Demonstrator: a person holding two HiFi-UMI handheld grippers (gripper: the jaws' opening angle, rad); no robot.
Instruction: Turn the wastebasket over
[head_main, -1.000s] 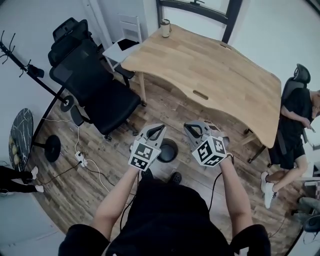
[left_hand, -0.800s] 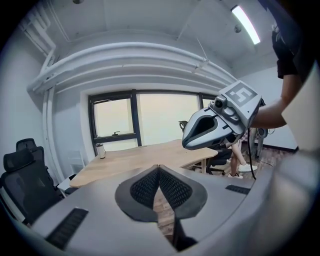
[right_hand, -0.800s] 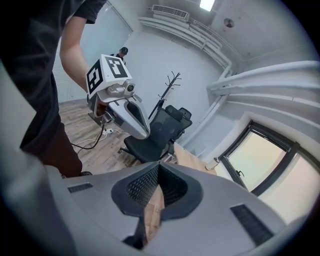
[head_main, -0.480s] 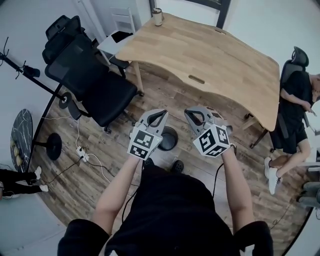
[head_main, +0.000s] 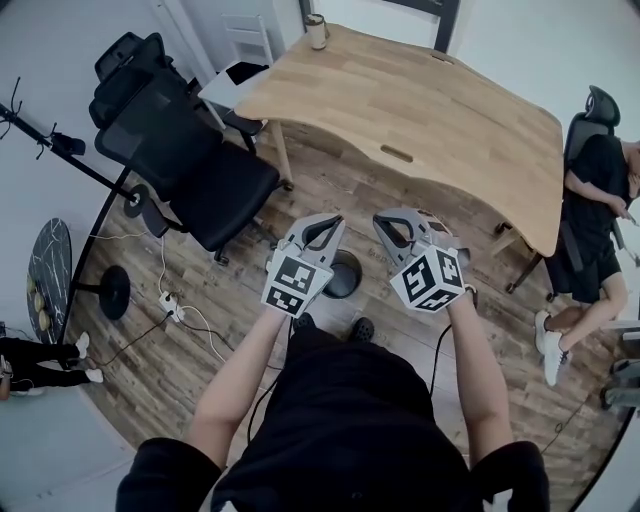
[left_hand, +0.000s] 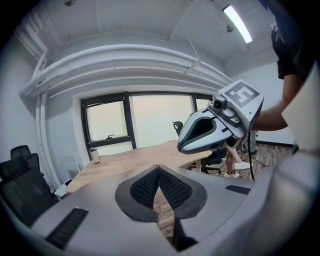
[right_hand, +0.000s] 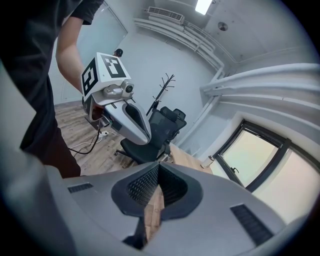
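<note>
Checking the small round black wastebasket (head_main: 345, 278): it sits on the wooden plank floor (head_main: 200, 370), just ahead of the person's shoes. In the head view it shows between the two grippers, its left edge hidden behind the left gripper (head_main: 328, 224).

From straight above I see a dark centre with a paler ring. That could be an open mouth facing up or a recessed base facing up, and I can't settle which. So this fits a bin that is mouth up and a bin already standing on its rim.

- Left gripper: jaws pressed together, ribbed pads meeting, nothing between them.
- Right gripper (head_main: 388, 222): same, pressed together and empty.
- Neither touches the bin; both hang well above it.

My judgement on doing this well: confirm which end is up from a lower angle before committing to anything. Also mind the black cable trailing from the right wrist.

Pose: both forearms reach forward side by side, marker cubes facing up toward the head. The tips point ahead and slightly down toward the light wooden desk surface (head_main: 430, 110). Both gripper views show window, desk and black mesh office chair (head_main: 190, 170), not the bin, so they aim over it.
</note>
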